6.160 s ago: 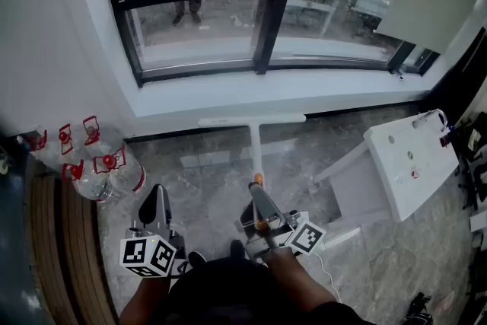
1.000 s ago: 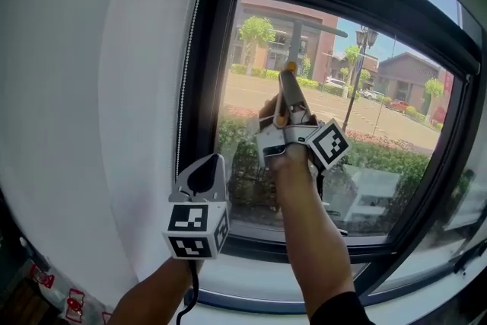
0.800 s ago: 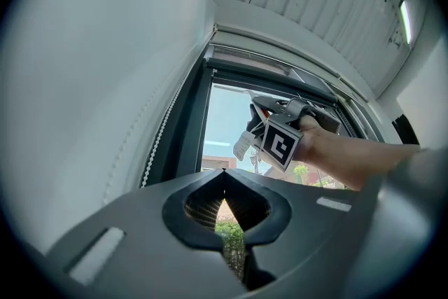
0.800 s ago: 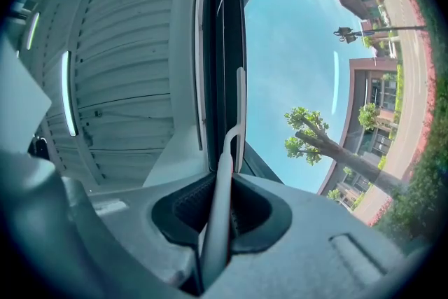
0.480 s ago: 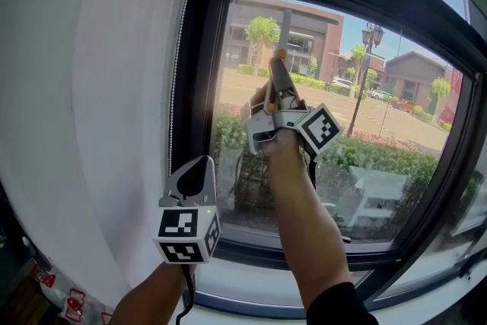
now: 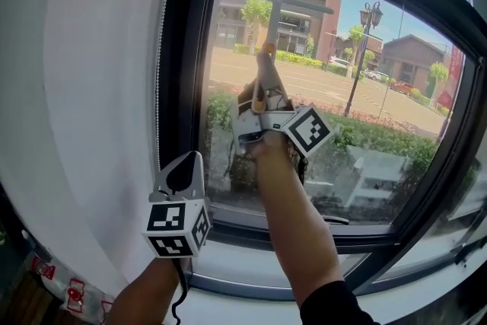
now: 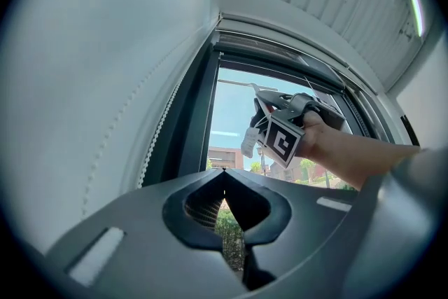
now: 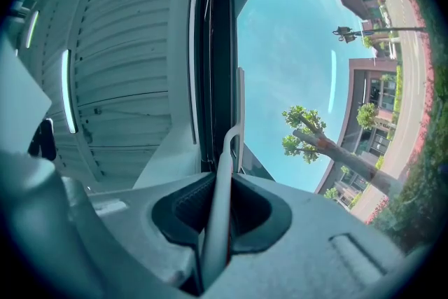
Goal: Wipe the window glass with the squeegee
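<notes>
**Up at the pane: squeegee held high, ready for a pull**

Against the big window glass (image 6: 365,57), a person stands with the right arm stretched upward. A dark frame (image 6: 179,87) hems the pane on every side, and a pale blind (image 6: 76,103) hangs just left of it. A stroke has plenty of open glass below and to the right, and less to the left.

The right gripper (image 8: 217,196) is clenched on the squeegee (image 8: 225,157), with the slim handle pinched between both jaws and pointing up. The blade sits high on the glass, seemingly close along the frame's top rail, which looks like the place to begin a downward pull.

The left gripper (image 7: 224,178) hangs lower, near the blind. Its jaws are pressed together on nothing, apparently kept out of the way.
</notes>
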Demonstrator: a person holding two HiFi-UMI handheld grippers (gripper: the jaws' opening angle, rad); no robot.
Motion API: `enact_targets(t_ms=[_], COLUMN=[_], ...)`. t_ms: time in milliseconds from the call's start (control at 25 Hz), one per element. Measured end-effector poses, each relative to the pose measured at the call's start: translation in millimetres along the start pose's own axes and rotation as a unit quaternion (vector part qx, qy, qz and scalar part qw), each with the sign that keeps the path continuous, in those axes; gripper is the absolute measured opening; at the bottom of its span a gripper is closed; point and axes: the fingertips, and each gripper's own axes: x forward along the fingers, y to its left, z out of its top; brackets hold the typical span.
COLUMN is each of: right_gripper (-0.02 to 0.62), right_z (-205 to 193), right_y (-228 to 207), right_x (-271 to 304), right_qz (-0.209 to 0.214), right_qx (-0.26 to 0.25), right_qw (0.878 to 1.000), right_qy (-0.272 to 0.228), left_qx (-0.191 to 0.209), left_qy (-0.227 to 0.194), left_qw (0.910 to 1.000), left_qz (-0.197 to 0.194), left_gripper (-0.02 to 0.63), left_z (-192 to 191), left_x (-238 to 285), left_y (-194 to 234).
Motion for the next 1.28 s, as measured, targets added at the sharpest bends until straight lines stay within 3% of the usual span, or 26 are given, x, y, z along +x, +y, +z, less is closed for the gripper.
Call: enact_targets(t_ms=[440,880,1080,1280], right_gripper=[0.041,0.041,0.041,0.041], right_z=[-55,-109,-117,-110], right_y=[-15,-26,-31,-34], right_x=[-96,-190,-207,-202], right_qz=[-0.047,-0.109,-0.124,-0.121], right_qx=[0.02,0.056,0.059,0.07], right_qw=[0.999,0.992,0.991,0.99], right_qy=[-0.007,0.0,0.007,0.006], left_qx=[-0.027,-0.023,-0.021,-0.014], left_qy=[0.055,0.114,0.121,0.108], left_qw=[0.9981,0.9932,0.9924,0.994], left_qz=[0.0,0.007,0.003,-0.005], left_gripper=[0.018,0.018,0.018,0.017], left_z=[-70,-136,-142,-125], left_x=[-21,-46,-49,-34], left_y=[1,3,-1,-6])
